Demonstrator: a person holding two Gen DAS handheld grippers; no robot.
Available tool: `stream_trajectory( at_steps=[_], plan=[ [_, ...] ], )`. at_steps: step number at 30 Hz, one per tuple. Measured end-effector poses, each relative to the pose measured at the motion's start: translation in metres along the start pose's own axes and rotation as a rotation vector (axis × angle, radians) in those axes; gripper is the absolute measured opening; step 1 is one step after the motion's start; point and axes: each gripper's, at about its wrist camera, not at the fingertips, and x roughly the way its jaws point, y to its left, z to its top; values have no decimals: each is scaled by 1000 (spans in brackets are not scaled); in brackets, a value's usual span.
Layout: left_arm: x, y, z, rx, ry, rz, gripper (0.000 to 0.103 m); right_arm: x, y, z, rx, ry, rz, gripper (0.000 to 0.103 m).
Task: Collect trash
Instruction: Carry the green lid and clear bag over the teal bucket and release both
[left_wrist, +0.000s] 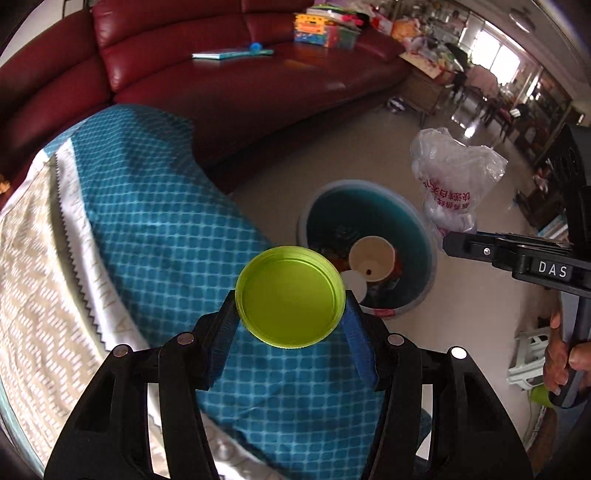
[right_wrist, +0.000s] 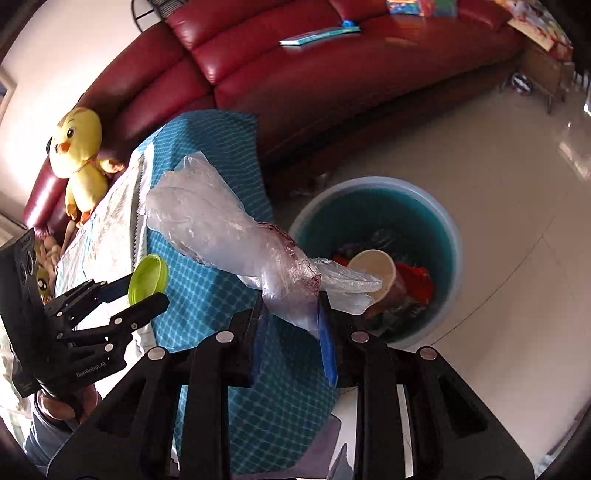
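My left gripper (left_wrist: 290, 308) is shut on a lime-green plastic lid (left_wrist: 290, 297), held in the air over the edge of the blue checked tablecloth (left_wrist: 147, 199). The lid also shows in the right wrist view (right_wrist: 148, 278), in the left gripper (right_wrist: 142, 291). My right gripper (right_wrist: 290, 314) is shut on a crumpled clear plastic bag (right_wrist: 229, 236); the bag also shows in the left wrist view (left_wrist: 452, 177) above my right gripper (left_wrist: 448, 240). A blue trash bin (left_wrist: 421, 291) stands on the floor ahead, holding a paper cup (left_wrist: 371, 258) and other trash; it also shows in the right wrist view (right_wrist: 448, 236).
A dark red leather sofa (left_wrist: 221, 92) runs behind the table and bin, with a book (left_wrist: 229, 54) and toy boxes on it. A yellow plush duck (right_wrist: 77, 155) sits at the table's far end. Beige tiled floor (right_wrist: 498, 177) surrounds the bin. Furniture stands at far right.
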Motion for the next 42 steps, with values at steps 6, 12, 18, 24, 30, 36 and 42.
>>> stream_trajectory(
  at_steps=[6, 12, 18, 24, 30, 36, 42],
  plan=[
    [53, -39, 26, 47, 62, -31, 56, 12, -49, 4, 88, 27, 3, 24],
    [100, -55, 48, 54, 109, -38, 56, 24, -79, 6, 146, 52, 1, 24],
    [133, -55, 64, 49, 148, -25, 57, 41, -94, 7, 188, 79, 1, 25],
    [143, -49, 69, 32, 160, -19, 64, 53, -95, 12, 202, 92, 0, 25],
    [140, -49, 66, 33, 146, -1, 80, 58, -98, 11, 215, 99, 2, 25],
    [123, -44, 63, 15, 129, 3, 90, 61, -99, 12, 223, 100, -3, 28],
    [105, -47, 56, 7, 107, 5, 97, 58, -94, 12, 221, 79, -9, 57]
  ],
)
